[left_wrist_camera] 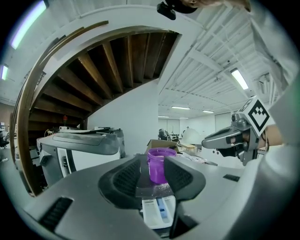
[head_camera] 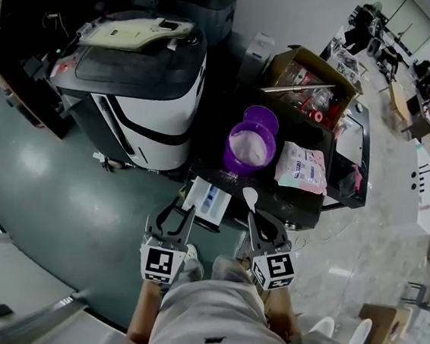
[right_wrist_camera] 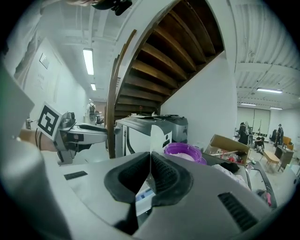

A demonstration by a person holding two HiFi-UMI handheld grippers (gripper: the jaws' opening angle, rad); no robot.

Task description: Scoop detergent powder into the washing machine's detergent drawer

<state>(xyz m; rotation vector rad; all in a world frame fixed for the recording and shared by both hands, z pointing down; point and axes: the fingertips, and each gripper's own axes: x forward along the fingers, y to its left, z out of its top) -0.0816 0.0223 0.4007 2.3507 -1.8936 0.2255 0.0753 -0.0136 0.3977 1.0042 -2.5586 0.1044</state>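
The white detergent drawer lies at the near edge of a black table, below a purple tub holding white powder. My right gripper is shut on the handle of a white spoon, whose bowl sticks out over the table edge just right of the drawer. In the right gripper view the spoon shows edge-on between the closed jaws of my right gripper. My left gripper is open and empty, just short of the drawer. In its own view my left gripper frames the tub and drawer.
A black and white washing machine stands left of the table. On the table lie a pink and white detergent bag and an open cardboard box. The floor is grey-green on the left and pale on the right.
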